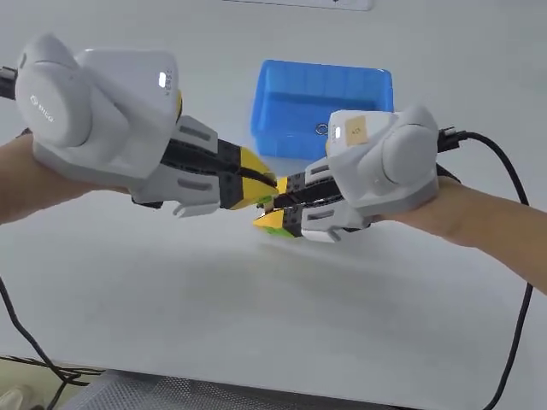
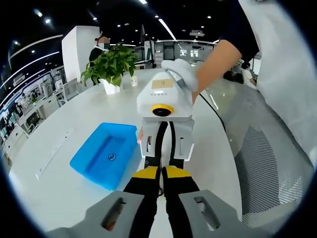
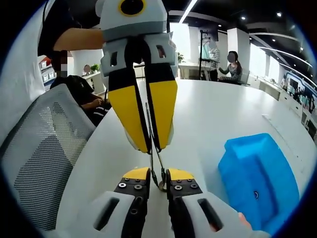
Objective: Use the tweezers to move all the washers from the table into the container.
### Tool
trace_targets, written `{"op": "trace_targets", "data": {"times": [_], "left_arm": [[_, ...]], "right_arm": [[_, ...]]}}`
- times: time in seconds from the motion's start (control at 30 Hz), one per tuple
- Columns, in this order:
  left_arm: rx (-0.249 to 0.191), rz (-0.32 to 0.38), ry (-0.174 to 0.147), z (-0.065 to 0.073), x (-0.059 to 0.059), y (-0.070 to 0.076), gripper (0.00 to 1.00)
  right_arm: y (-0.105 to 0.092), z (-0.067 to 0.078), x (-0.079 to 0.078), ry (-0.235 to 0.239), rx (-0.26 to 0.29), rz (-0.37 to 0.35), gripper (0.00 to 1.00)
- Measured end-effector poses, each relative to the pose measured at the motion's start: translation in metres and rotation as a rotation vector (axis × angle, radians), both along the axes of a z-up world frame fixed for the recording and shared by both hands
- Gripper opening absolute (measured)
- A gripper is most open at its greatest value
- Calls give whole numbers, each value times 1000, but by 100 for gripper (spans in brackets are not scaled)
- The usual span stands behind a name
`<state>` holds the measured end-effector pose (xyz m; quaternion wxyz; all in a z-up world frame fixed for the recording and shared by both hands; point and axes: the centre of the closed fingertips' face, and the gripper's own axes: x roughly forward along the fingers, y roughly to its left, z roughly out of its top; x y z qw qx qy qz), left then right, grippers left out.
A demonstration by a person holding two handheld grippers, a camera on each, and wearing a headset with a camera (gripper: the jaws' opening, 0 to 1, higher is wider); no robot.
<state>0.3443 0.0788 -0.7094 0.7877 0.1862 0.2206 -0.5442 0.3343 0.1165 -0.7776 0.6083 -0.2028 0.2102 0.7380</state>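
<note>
The left gripper [image 1: 267,184] and right gripper [image 1: 268,219] meet tip to tip above the tabletop [image 1: 256,307], probably to settle the tweezers [image 3: 159,167] between them before picking. The left is pinching the tweezers. The right sits narrow around their other end (whether it actually presses, I cannot tell). One washer [image 1: 321,130] lies in the container [image 1: 282,94], just behind the grippers. The stickers on both gripper housings are too small to read.
</note>
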Motion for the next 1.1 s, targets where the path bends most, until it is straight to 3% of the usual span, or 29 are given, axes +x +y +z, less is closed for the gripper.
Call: {"op": "trace_targets", "data": {"times": [0.07,0.4,0.63,0.7,0.9,1.1], "left_arm": [[-1,0,2,0,0,0,6],[-30,6,17,0,-3,-1,6],[-27,4,21,-1,-1,-1,6],[-30,0,27,-1,-3,-2,6],[-26,4,25,-1,-1,-2,6],[-22,18,20,-2,3,-1,7]], "right_arm": [[1,1,-1,7,6,-1,22],[1,1,0,-6,-5,2,22],[2,0,-2,-15,-13,28,12],[2,-2,-4,-40,-20,43,12],[2,-2,-3,-57,-17,47,10],[2,-2,0,-51,-12,32,10]]}}
